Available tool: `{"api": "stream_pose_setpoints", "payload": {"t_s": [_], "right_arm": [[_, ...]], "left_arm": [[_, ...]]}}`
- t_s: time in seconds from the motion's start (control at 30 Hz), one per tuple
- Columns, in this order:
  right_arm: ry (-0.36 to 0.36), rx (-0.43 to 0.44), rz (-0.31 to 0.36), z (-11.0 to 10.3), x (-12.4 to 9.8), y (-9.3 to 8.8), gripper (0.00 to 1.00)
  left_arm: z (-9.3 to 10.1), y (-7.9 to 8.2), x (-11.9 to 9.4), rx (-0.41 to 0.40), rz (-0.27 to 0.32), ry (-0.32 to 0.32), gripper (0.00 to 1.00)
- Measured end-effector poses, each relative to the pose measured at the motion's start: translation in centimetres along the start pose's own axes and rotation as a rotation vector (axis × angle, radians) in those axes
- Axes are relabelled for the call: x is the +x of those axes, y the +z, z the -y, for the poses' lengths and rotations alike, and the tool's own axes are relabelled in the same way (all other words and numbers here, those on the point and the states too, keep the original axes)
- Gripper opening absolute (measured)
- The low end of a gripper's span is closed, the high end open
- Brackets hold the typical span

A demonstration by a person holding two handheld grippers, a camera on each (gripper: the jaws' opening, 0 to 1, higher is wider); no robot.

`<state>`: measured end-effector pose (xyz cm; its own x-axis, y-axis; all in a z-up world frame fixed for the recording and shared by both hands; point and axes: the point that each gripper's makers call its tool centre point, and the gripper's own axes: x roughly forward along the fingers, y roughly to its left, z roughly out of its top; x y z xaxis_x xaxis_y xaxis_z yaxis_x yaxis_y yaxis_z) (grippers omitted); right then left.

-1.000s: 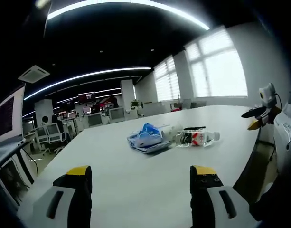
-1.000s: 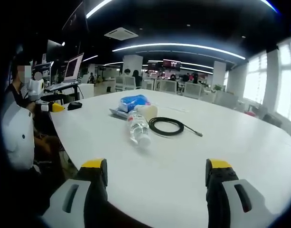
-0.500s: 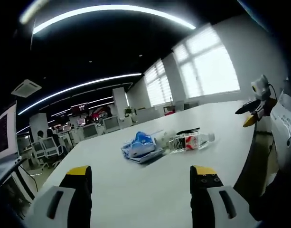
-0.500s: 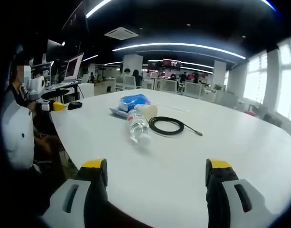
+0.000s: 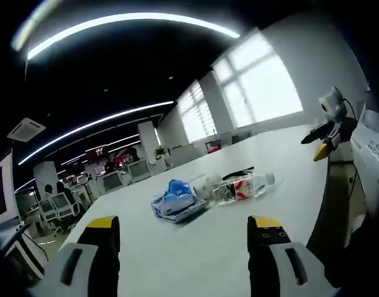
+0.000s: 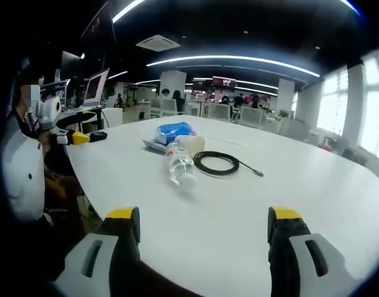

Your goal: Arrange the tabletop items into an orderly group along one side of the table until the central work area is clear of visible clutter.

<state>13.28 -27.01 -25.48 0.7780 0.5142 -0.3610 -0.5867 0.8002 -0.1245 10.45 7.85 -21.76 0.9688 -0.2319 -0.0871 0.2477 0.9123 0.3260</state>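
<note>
We hold both grippers with jaws spread wide and empty over a white table (image 6: 313, 185), its near edge just below. One water bottle (image 6: 179, 167), one blue packet (image 6: 174, 132), one pale cup (image 6: 192, 145) and one black cable coil (image 6: 217, 164) cluster mid-table, with bare surface all around them.
</note>
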Motion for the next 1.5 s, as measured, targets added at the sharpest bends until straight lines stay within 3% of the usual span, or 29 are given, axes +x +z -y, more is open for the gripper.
{"api": "stream_pose_setpoints", "payload": {"t_s": [1.03,1.5], "right_arm": [[-0.004,0.012,0.000,0.1,-0.3,-0.4,0.82],[0.009,0.010,0.004,-0.2,-0.2,-0.5,0.82]], "left_arm": [[1.0,0.9,0.9,0.034,0.019,-0.031,0.84],[2.7,1.6,2.8,0.146,0.018,-0.067,0.84]]}}
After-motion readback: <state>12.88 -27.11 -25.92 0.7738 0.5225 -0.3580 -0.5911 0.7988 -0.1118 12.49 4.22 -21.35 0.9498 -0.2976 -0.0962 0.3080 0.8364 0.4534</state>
